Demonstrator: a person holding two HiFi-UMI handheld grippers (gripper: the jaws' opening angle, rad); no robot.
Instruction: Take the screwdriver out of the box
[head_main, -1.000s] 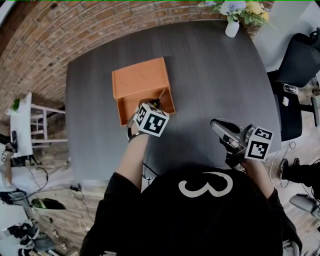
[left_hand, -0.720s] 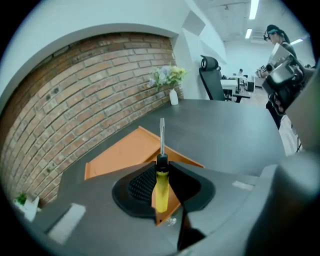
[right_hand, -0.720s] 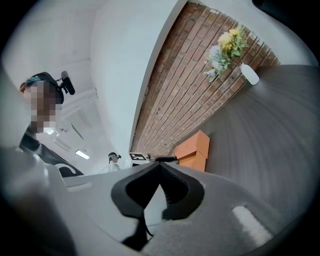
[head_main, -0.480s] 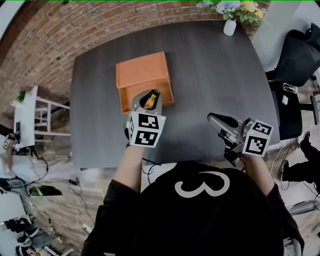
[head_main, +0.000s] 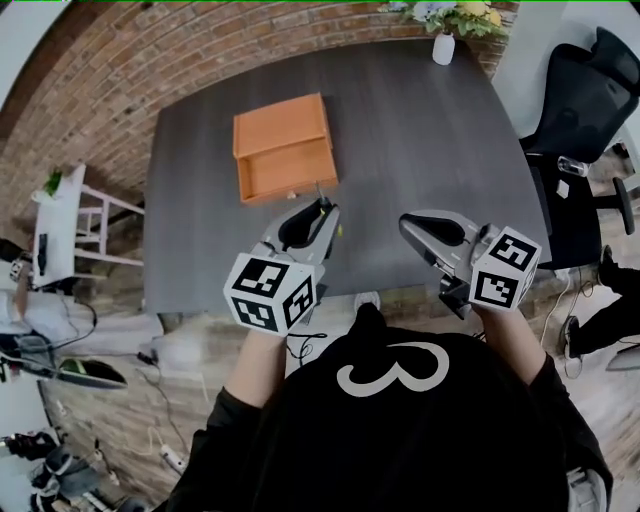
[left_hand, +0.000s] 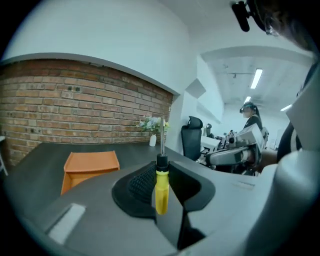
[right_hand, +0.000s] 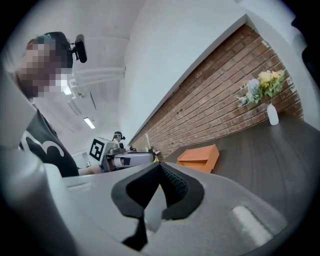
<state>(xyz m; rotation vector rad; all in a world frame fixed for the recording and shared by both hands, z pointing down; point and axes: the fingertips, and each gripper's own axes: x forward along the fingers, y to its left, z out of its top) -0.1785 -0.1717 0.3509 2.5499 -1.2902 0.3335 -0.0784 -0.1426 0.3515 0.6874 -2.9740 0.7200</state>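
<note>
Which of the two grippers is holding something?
The left gripper: its jaws are closed on the yellow screwdriver. The right gripper has nothing between its jaws.

The screwdriver (left_hand: 161, 192) has a yellow handle and black collar. The box (head_main: 284, 147) is orange. The table (head_main: 420, 140) is dark grey, the wall (head_main: 110, 80) red brick.
</note>
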